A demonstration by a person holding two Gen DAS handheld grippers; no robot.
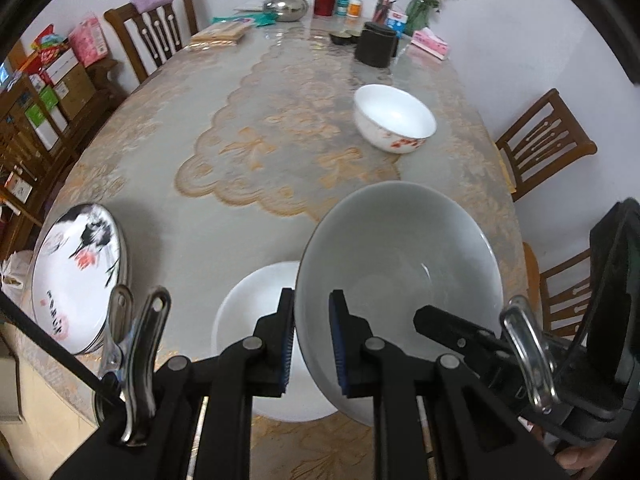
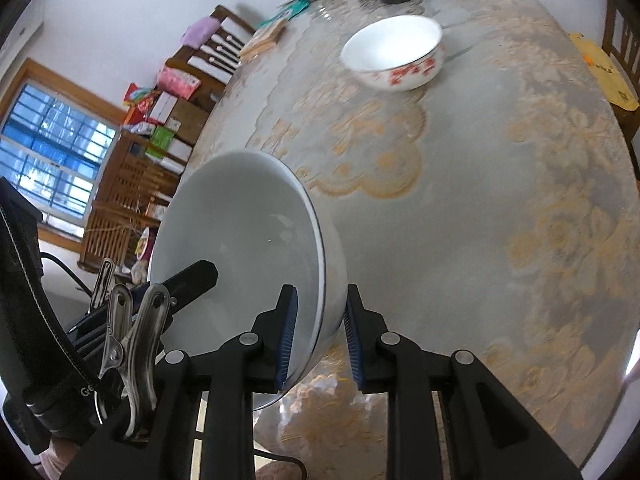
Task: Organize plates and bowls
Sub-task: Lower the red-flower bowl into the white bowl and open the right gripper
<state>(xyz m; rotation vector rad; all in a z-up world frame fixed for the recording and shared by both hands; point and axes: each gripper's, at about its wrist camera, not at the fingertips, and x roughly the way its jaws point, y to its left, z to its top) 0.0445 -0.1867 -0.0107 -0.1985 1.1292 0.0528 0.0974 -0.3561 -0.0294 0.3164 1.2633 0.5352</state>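
Clamping opposite rims of large white bowl [image 1: 400,264], both hand-held grippers [image 1: 312,340] [image 2: 318,336] nearly closed; bowl tilted, mouth toward cameras.

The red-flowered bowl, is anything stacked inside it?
No, the red-flowered bowl stands alone on the table with a bare white inside.

The large white bowl [image 1: 400,264] looks like glossy glazed ceramic, as does the red-flowered bowl [image 1: 394,118]; the tablecloth [image 1: 248,128] shows a smooth, shiny plastic sheen, the chairs [image 1: 546,140] varnished wood, the kettle [image 1: 286,2] polished metal
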